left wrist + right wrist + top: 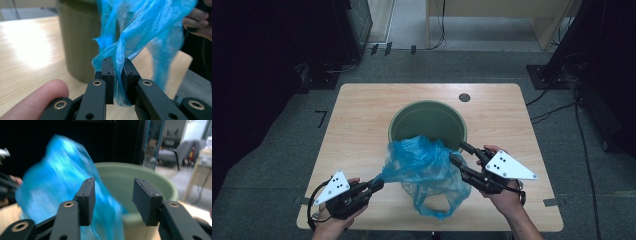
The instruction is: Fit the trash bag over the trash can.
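Left gripper view shows the left gripper (117, 65) pinching a twisted edge of the blue plastic bag (140, 27), keeping it stretched beside the green bin (75, 42). Beyond it, the right gripper (113, 195) gapes wide, bag against its left finger, ready to spread the mouth.

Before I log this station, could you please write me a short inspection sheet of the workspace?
Surface: light wooden table, with a dark round hole near its far edge.
Job's things: green bin standing upright mid-table; blue plastic bag held up in front of it, crumpled.
Clutter: nothing seen.
Grippers: left gripper shut on a gathered edge of the bag; right gripper open, jaws apart beside the bag, bin rim beyond.
Cables: black cable looping from the left gripper; more cables on the floor.
Surroundings: grey floor, dark stands at both sides, a pale table behind.
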The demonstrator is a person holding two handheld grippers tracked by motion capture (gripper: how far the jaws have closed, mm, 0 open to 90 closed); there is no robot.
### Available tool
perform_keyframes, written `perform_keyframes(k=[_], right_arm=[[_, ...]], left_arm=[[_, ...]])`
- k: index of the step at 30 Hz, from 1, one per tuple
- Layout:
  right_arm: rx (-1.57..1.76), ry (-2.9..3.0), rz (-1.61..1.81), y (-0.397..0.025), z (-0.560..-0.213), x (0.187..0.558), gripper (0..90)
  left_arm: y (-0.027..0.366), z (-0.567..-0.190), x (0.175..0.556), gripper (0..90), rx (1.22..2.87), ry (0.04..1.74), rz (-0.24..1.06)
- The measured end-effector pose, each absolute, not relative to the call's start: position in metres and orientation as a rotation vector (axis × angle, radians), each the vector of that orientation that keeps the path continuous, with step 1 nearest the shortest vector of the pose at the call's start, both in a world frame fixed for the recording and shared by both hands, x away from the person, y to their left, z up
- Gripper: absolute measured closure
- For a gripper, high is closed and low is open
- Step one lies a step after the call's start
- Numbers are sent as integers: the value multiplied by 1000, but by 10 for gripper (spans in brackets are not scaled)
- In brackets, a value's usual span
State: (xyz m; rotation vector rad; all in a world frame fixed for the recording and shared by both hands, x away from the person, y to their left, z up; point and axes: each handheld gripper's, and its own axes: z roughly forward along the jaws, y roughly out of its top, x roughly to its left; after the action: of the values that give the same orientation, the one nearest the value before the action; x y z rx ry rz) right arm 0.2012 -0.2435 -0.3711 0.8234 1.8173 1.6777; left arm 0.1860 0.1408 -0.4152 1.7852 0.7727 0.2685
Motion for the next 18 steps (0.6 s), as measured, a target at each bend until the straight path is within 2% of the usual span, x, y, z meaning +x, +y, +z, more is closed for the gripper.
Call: perform_keyframes(k=[3,4,5,9,12,15,16,18], right_arm=[[740,1827,1746,-233,-352,201,662],[740,1827,1746,-233,-352,201,662],[692,1874,1768,-222,-345,204,708],[688,1951,1704,-203,-348,214,779],[846,2038,1484,-185,-357,236,825],[886,2031,1425,-182,-357,243,821],[898,2022,1415,-182,-356,244,798],[910,1952,1481,-189,-349,241,695]], left_arm=[[135,-399,180,806,1731,725,281],[135,-399,180,803,1731,725,281],[132,-394,180,795,1716,714,285],[121,-373,179,784,1679,658,300],[113,-348,179,789,1641,592,332],[108,-336,183,804,1637,580,357],[106,-331,187,813,1637,579,373],[100,-323,197,833,1638,585,384]])
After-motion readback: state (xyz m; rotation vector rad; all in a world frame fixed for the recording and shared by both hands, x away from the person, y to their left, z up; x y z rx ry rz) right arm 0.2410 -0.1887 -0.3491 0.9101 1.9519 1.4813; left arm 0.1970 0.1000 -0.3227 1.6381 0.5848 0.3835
